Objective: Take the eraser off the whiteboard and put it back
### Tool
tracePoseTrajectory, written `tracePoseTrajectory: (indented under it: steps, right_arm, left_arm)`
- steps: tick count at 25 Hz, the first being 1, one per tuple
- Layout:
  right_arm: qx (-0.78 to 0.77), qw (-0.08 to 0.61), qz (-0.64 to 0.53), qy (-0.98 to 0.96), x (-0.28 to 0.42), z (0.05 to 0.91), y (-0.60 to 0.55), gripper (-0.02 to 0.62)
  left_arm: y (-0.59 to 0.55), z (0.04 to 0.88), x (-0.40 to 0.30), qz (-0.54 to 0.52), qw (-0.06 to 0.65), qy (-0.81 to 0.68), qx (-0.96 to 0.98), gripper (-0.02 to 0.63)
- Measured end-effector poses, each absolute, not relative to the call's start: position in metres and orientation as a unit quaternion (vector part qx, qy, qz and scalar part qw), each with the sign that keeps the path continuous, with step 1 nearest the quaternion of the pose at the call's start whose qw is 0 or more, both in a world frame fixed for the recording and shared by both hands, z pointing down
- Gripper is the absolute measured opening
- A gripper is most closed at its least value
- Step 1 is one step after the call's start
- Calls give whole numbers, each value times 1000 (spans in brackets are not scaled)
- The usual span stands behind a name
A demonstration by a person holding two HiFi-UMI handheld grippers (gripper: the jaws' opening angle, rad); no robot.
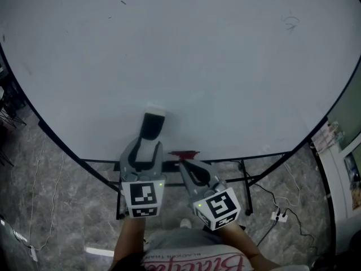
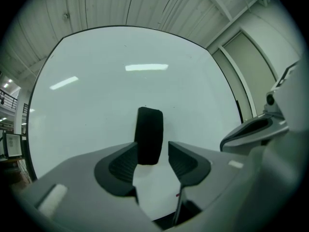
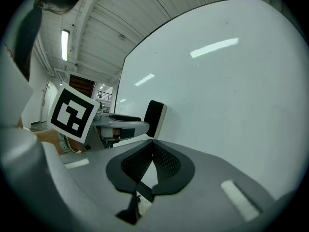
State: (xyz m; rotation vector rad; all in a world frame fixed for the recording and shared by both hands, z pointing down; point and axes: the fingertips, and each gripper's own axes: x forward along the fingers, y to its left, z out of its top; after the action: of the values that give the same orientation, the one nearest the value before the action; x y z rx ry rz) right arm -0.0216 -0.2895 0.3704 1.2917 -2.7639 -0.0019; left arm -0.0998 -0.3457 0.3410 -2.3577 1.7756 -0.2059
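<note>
On the whiteboard [image 1: 225, 66] the eraser [image 2: 148, 135] sits edge-on, its near end between the jaws of the left gripper [image 2: 151, 153]. Jaws apart: left pad close against its side, clear gap on the right. Right gripper [image 3: 151, 145] is closed on nothing. Risks: an off-centre close shoves the eraser sideways along the board; a shallow bite lets it slip and drop on the pull.

glossy, smooth whiteboard [image 1: 225, 66]; matt black felt-like eraser [image 2: 148, 135]; left gripper [image 2: 152, 150] and right gripper [image 3: 152, 147] in smooth grey plastic with ribbed matt pads [image 2: 123, 166]
</note>
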Motion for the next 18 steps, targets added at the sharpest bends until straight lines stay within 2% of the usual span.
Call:
tracePoseTrajectory:
  steps: [11, 18]
  right_arm:
    - [423, 48, 12, -905, -26, 377, -253, 2]
    - [439, 69, -12, -896, -31, 380, -232, 0]
  left_arm:
    - [-295, 356, -105, -43, 70, 598, -798, -2]
    - [-265, 367, -108, -23, 39, 585, -810, -2]
